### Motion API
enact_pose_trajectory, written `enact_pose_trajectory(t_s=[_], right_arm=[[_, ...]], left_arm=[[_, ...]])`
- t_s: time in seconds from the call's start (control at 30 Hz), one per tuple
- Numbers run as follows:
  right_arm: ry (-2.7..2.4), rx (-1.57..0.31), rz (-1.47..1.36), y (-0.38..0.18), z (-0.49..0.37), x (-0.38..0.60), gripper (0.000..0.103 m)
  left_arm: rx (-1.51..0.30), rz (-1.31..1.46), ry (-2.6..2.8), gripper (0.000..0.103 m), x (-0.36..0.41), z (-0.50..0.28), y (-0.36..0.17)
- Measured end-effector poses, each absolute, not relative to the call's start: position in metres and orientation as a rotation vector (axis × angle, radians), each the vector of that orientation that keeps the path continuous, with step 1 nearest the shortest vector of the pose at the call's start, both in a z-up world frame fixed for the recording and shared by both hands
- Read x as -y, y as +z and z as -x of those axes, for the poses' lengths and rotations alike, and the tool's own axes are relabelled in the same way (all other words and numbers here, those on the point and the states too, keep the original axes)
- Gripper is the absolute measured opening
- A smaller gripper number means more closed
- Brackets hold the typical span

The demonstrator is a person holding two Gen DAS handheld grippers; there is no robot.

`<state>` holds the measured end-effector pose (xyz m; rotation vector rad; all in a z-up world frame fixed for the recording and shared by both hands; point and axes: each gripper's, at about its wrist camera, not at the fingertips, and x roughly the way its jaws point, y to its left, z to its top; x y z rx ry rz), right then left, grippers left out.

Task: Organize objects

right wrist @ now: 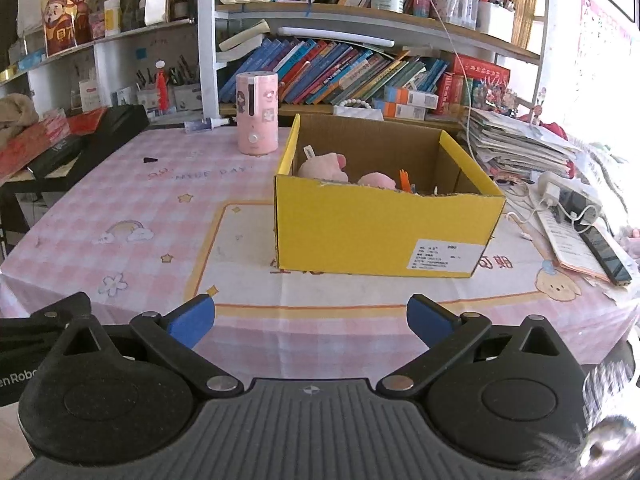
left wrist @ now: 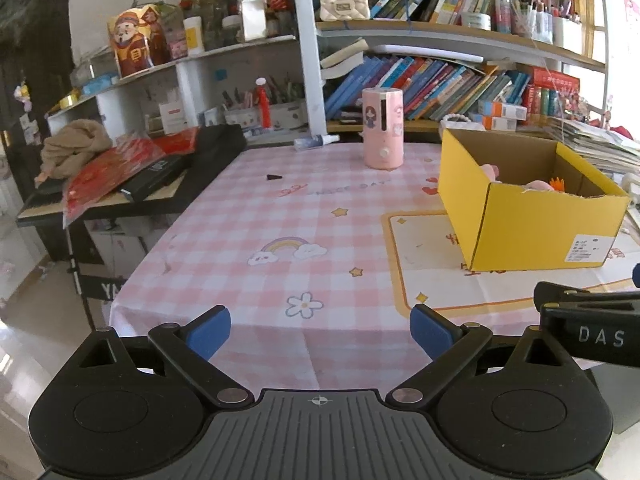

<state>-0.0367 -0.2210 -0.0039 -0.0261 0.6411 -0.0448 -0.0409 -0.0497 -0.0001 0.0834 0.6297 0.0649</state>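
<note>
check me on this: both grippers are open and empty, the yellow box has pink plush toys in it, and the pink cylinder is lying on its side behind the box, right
One thing is off. The pink cylinder stands upright on the tablecloth, not on its side; the right wrist view shows it clearly. The rest holds: the left gripper and right gripper are open and empty, and the yellow box holds pink plush toys.

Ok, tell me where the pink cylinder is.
The pink cylinder stands upright at the table's far edge, just left of the yellow box's back corner, in front of the bookshelf.
</note>
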Motion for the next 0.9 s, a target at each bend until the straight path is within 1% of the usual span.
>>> enact_pose_trajectory(t_s=[0.37, 0.5, 0.6, 0.9], right_arm=[[-0.116, -0.694, 0.035, -0.021, 0.046, 0.216, 0.103], [-0.139, -0.684, 0.065, -0.022, 0.048, 0.21, 0.103], [-0.142, -0.686, 0.07, -0.023, 0.048, 0.209, 0.103], [-0.134, -0.691, 0.07, -0.022, 0.05, 0.208, 0.103]], left_arm=[[-0.677, -0.127, 0.104, 0.098, 0.057, 0.048, -0.012], [-0.689, -0.126, 0.119, 0.098, 0.055, 0.049, -0.012], [-0.691, -0.122, 0.137, 0.102, 0.053, 0.049, -0.013], [-0.693, -0.116, 0.169, 0.102, 0.05, 0.048, -0.01]])
